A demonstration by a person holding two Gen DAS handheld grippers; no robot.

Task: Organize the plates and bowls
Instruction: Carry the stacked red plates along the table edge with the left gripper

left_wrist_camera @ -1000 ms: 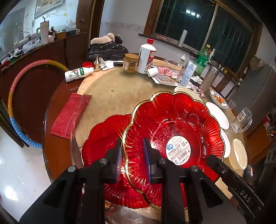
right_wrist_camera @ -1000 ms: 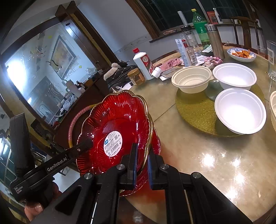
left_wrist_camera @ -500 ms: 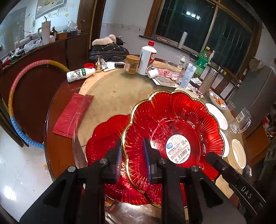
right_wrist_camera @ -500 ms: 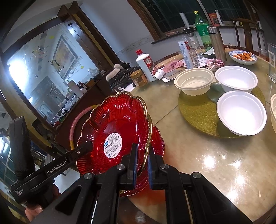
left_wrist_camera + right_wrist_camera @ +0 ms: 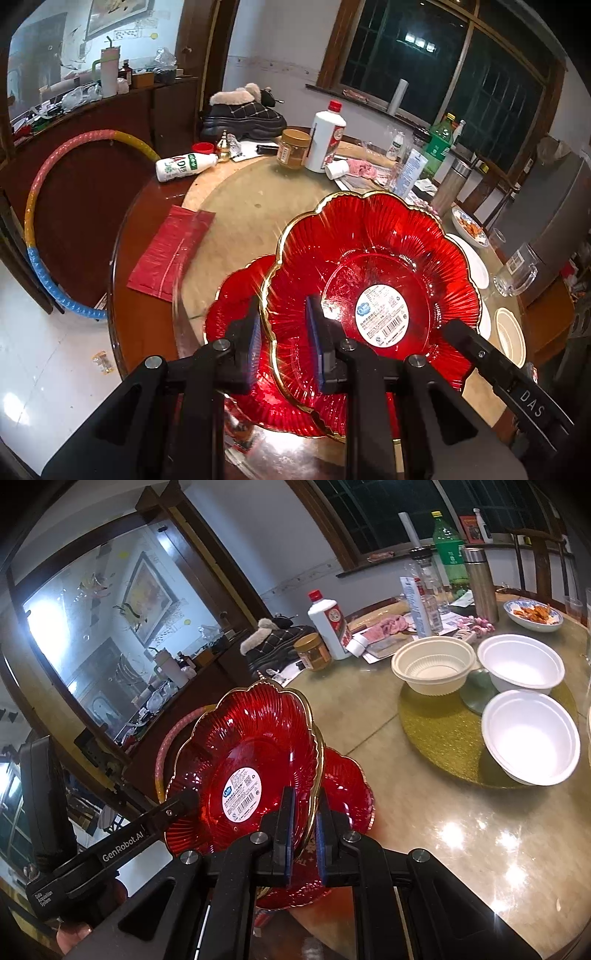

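A red flower-shaped glass plate with a gold rim and a white label is held tilted above the round table. My left gripper is shut on its near left rim. My right gripper is shut on the opposite rim of the same plate. A second red plate lies on the table just below it, also seen in the right wrist view. Three empty bowls stand further along the table: a cream one and two white ones.
A gold mat lies under the bowls. A white bottle, a jar, a fallen bottle and clutter fill the far side. A red bag lies at the left edge, beside a hoop. A glass mug stands right.
Almost nothing: both grippers keep their hold on the raised red plate, and the views have only drifted slightly.
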